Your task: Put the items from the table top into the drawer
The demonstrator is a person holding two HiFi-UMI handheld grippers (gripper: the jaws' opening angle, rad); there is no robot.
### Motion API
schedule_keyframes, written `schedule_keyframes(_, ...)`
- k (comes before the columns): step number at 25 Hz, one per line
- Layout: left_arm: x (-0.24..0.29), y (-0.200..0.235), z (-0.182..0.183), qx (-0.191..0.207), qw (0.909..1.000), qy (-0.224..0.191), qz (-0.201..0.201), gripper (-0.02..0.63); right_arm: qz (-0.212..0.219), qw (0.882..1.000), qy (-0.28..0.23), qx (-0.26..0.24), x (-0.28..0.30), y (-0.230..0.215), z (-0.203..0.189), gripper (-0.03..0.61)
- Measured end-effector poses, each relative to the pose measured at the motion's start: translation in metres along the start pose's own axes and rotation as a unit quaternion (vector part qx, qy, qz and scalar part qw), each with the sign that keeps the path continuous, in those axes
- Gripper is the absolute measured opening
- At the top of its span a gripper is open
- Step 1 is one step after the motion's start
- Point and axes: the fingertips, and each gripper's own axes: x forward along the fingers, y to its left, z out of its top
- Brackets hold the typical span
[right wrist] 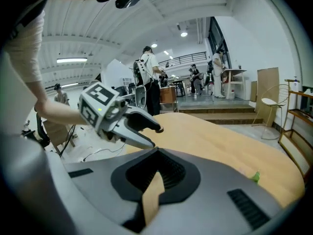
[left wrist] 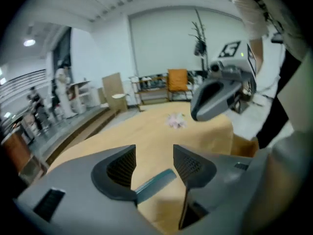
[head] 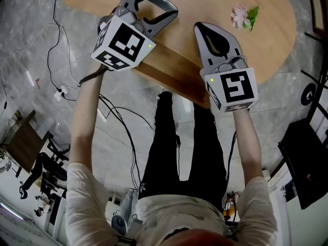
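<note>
Over the near edge of the wooden table, upper middle of the frame, the left gripper is spread and empty, and the right gripper is closed on nothing. The pink flower sprig lies further out at upper right (probably light, soft and crushable), so pinch gently near its green leaf.

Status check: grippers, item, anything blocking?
Left gripper open, empty. Right gripper shut, empty. Pink flower lies untouched on the tabletop, beyond both. Nothing in the way.
</note>
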Motion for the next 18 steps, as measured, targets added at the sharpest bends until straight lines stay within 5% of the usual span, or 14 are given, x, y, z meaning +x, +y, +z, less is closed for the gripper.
schedule_keyframes(2, 0.016, -0.007, -0.031, 0.089, 0.9892, 0.084, -0.081, 0.222, 0.018, 1.0, 0.019, -0.009, 0.003, 0.006, -0.01, 0.005)
schedule_keyframes(4, 0.024, -0.012, -0.059, 0.164, 0.9628, 0.16, -0.144, 0.225, 0.033, 0.999, 0.034, -0.01, 0.004, 0.011, -0.018, 0.005)
schedule_keyframes(10, 0.036, -0.001, -0.098, 0.275, 0.8896, 0.291, -0.22, 0.225, 0.076, 0.996, 0.047, -0.022, 0.003, 0.025, -0.031, 0.005)
schedule_keyframes(13, 0.045, -0.003, -0.109, 0.327, 0.8524, 0.327, -0.244, 0.225, 0.099, 0.994, 0.044, -0.023, 0.003, 0.032, -0.034, 0.005)
schedule_keyframes(18, 0.055, -0.017, -0.118, 0.361, 0.814, 0.351, -0.29, 0.225, 0.129, 0.99, 0.05, -0.03, 0.006, 0.042, -0.037, 0.005)
